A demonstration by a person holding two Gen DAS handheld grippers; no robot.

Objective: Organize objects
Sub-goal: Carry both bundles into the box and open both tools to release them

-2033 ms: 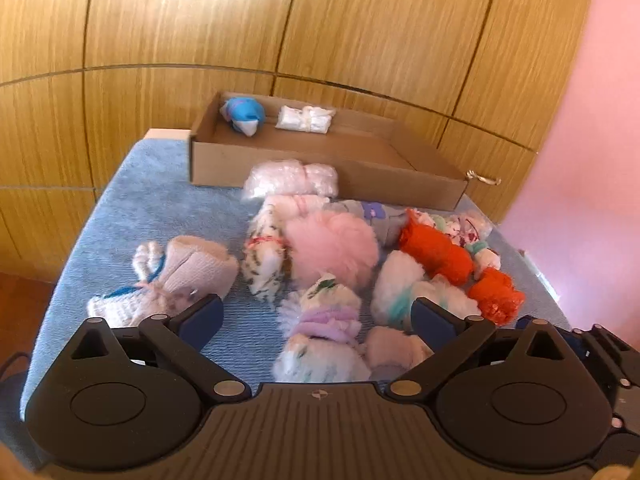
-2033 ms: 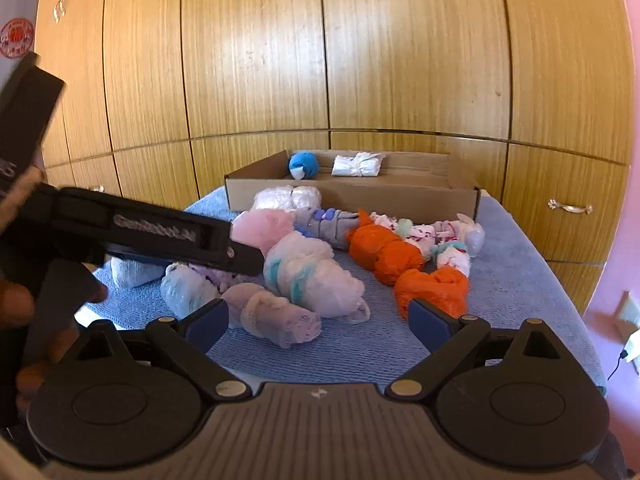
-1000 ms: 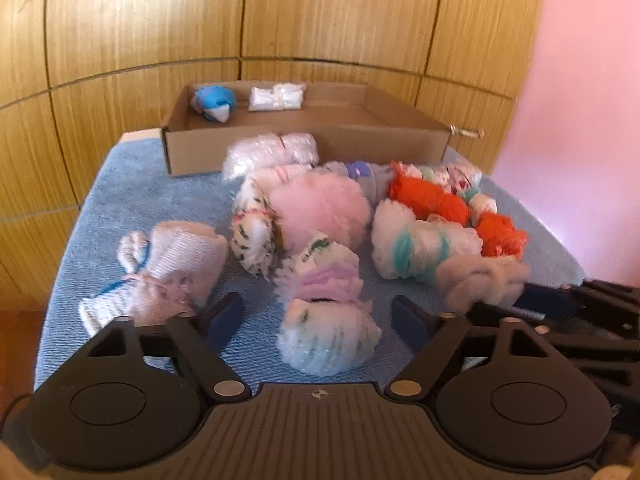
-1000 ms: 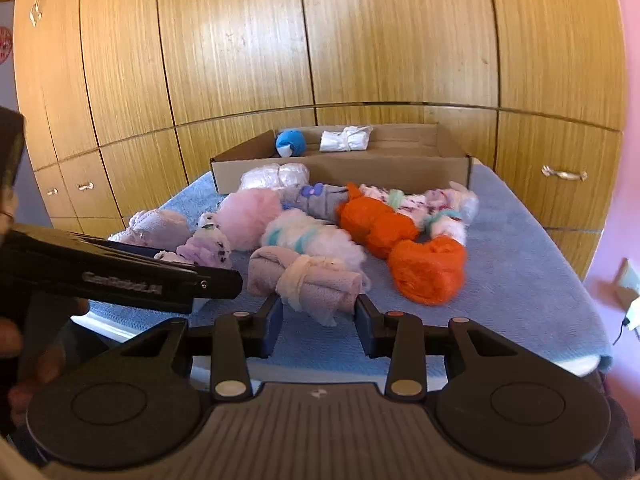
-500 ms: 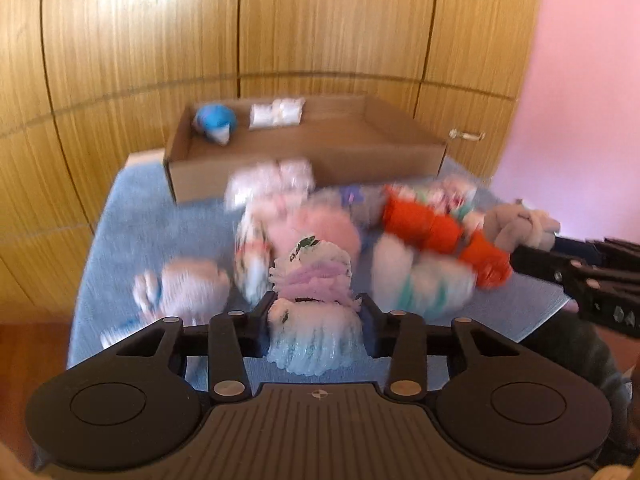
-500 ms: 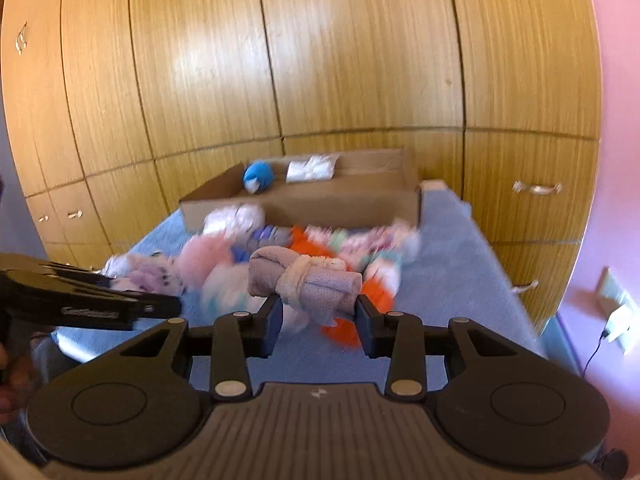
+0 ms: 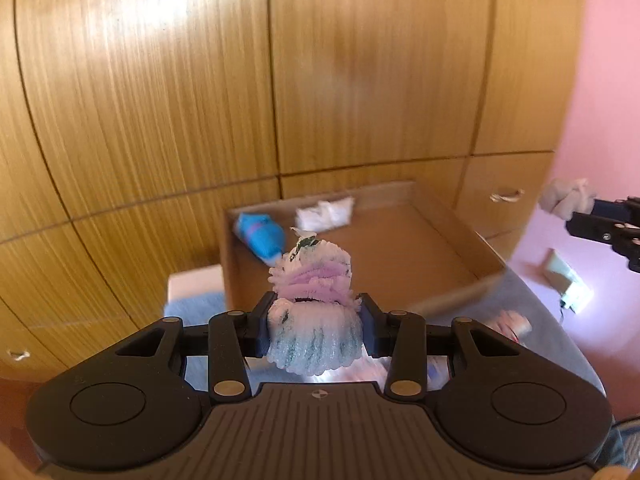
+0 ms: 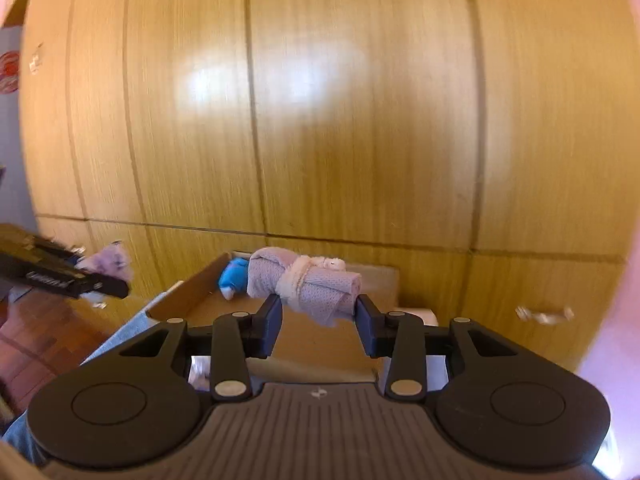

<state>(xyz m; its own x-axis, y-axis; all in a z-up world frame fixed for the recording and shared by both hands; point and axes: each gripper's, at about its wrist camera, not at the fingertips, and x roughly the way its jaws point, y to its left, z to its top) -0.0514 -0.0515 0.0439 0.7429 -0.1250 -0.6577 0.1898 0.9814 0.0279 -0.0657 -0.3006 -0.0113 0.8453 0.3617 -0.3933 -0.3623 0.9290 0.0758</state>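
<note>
My left gripper [image 7: 314, 326] is shut on a fluffy white sock bundle with purple and green bands [image 7: 314, 312], held up in front of the cardboard box [image 7: 448, 256]. My right gripper [image 8: 318, 322] is shut on a rolled pinkish-grey sock bundle [image 8: 304, 284], held above the near edge of the same box [image 8: 188, 296]. A blue sock roll [image 7: 260, 236] and a white sock bundle [image 7: 326, 214] lie at the far end of the box. The right gripper with its bundle shows at the right edge of the left wrist view [image 7: 576, 204]. The left gripper shows in the right wrist view [image 8: 104, 280].
Wooden cabinet doors [image 7: 160, 100] rise behind the box. A blue towel [image 7: 196, 306] covers the table under the box. One more sock bundle [image 7: 514, 324] lies on the towel at the right. A pink wall [image 7: 600, 100] stands to the right.
Both grippers have lifted their sock bundles off the table and moved forward toward the box. The pile of socks has dropped out of both views.
</note>
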